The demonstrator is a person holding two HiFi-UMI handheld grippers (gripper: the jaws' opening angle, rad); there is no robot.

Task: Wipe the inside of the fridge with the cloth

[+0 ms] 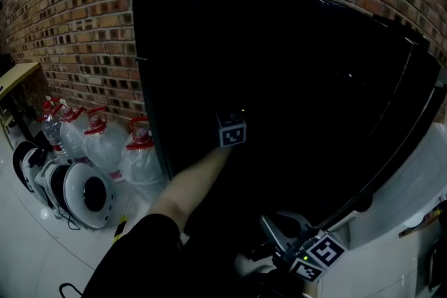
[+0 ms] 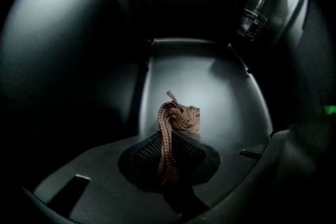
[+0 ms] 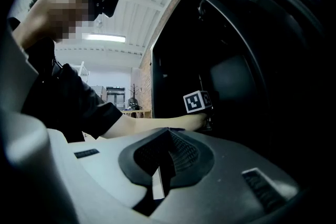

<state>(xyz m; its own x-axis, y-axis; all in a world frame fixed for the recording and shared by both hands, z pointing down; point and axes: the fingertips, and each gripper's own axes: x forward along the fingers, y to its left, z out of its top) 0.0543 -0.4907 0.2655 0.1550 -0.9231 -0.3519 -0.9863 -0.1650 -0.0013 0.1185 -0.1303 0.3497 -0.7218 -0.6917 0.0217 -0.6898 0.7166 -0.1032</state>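
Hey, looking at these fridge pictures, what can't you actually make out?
Left gripper view: whether the bunched brown woven cloth in the left gripper touches the grey fridge liner is unclear.
Head view: the black fridge is too dark inside; cloth and jaws are lost in shadow.
Right gripper view: darkness past the marker cube hides the cloth too.

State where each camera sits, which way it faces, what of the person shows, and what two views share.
Head view: head-worn, looking down into the fridge; left forearm and marker cube show.
Left gripper view: on the left gripper, facing the fridge's interior; jaws grip the cloth.
Right gripper view: on the right gripper, facing the fridge opening; jaws together; left forearm shows.
Shared by head and right gripper views: that forearm.
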